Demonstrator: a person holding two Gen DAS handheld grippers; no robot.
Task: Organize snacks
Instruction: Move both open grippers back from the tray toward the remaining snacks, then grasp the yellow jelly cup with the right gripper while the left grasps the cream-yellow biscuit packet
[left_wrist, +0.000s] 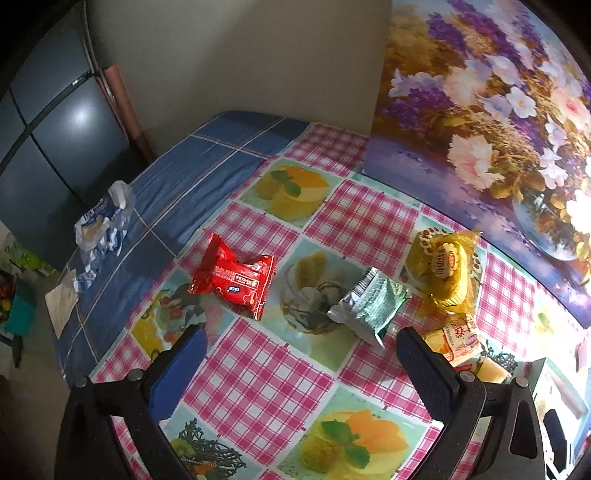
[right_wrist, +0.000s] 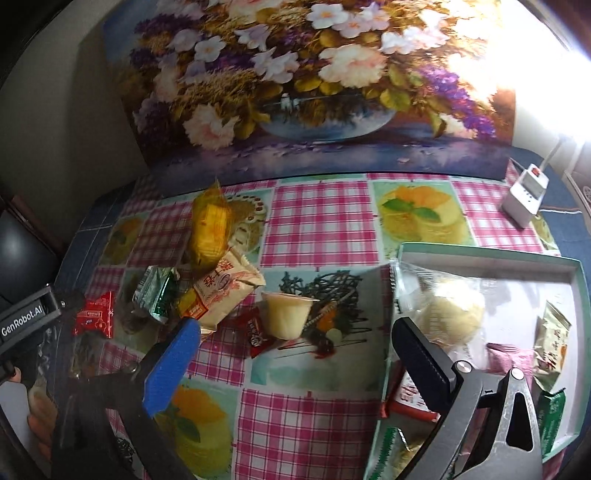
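In the left wrist view my left gripper (left_wrist: 301, 350) hangs open over the checked tablecloth, nothing between its fingers. Ahead of it lie a red packet (left_wrist: 234, 280), a silver-green packet (left_wrist: 369, 302), a yellow wrapped cake (left_wrist: 443, 266) and a cream packet (left_wrist: 461, 339) by the right finger. In the right wrist view my right gripper (right_wrist: 295, 343) is open and empty. Just beyond it stand a pale pudding cup (right_wrist: 286, 314) and a small red candy (right_wrist: 255, 330). The green-rimmed box (right_wrist: 480, 254) at the right holds several snacks, among them a clear-bagged bun (right_wrist: 450, 310).
A flower painting (right_wrist: 295, 74) leans against the wall along the table's far edge. A white power strip (right_wrist: 524, 195) sits at the far right. A crumpled blue-white wrapper (left_wrist: 103, 225) lies on the blue cloth at the left, near the table edge. A dark cabinet (left_wrist: 55, 129) stands beyond.
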